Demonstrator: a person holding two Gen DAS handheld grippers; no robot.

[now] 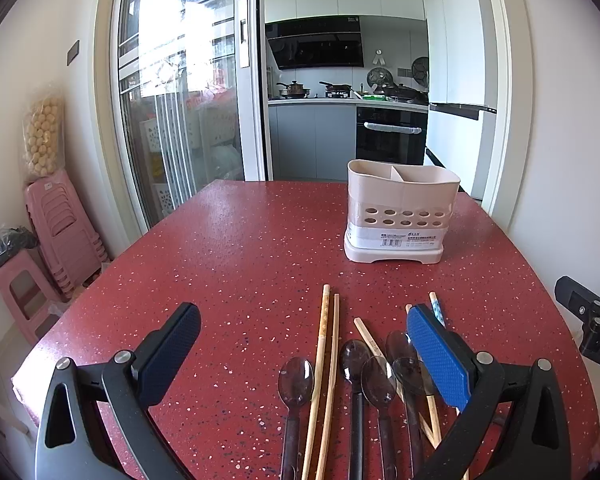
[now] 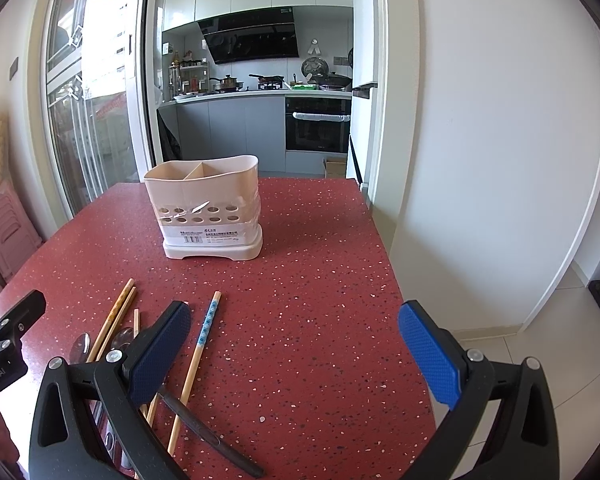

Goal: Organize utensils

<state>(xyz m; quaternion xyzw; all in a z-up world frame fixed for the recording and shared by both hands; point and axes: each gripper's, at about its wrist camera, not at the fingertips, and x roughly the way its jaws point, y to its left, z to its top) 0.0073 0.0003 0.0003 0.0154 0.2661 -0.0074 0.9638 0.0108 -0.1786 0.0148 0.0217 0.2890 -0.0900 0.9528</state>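
A beige two-compartment utensil holder [image 1: 400, 208] [image 2: 206, 208] stands upright on the red speckled table [image 1: 240, 264] [image 2: 320, 280], nothing showing inside. Near the front edge lie several dark translucent spoons [image 1: 354, 360] [image 2: 80, 346] and wooden chopsticks [image 1: 326, 360] [image 2: 114, 318], one with a blue patterned end [image 2: 208, 322] [image 1: 436, 308]. My left gripper [image 1: 304, 340] hovers open over them, its right pad above the spoons. My right gripper [image 2: 294, 344] is open above bare table, its left pad [image 2: 160, 352] over the chopsticks and a dark spoon handle [image 2: 208, 432].
Stacked pink stools [image 1: 60, 236] stand left of the table by a glass sliding door [image 1: 180, 100]. A white wall [image 2: 500, 160] runs close along the table's right edge. The kitchen counter [image 2: 260, 94] lies beyond the doorway. The right gripper's body [image 1: 592, 316] shows at the left view's right edge.
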